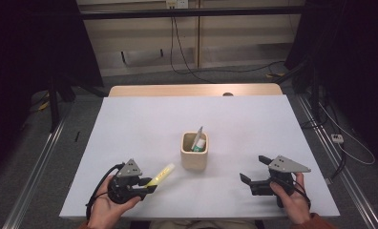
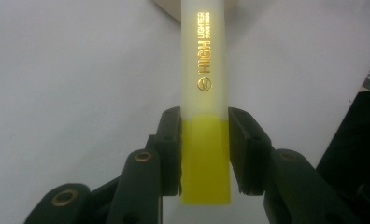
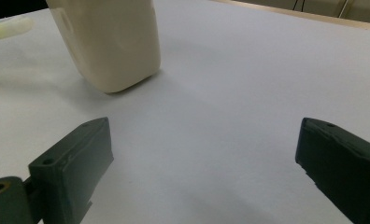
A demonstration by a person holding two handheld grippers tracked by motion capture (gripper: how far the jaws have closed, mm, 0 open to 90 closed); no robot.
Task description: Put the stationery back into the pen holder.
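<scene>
Nearest the person, at about seven o'clock on the white tabletop point(image 1: 144, 124), the left hand-held gripper point(image 1: 148, 187) is clenched on a yellow plastic highlighter pen with a pale translucent cap point(image 1: 161, 175). In the left gripper view the two black pads press either side of the highlighter pen point(image 2: 205, 140) right where the yellow barrel meets the cap, with gold lettering running up the cap. The pen angles out from the jaws toward one o'clock, its capped end near the cup and short of touching it.

At about five o'clock the right hand-held gripper point(image 1: 254, 169) rests in the person's hand, jaws spread wide and released, nothing between them; bare tabletop point(image 3: 220, 116) shows between its pads.

Farther in, at the middle of the tabletop, stands a squarish cream pen cup with rounded corners point(image 1: 194, 151), upright. A pale grey pen and a green-and-white item lean inside it. In the right gripper view the cream pen cup point(image 3: 113, 42) sits at eleven o'clock.
</scene>
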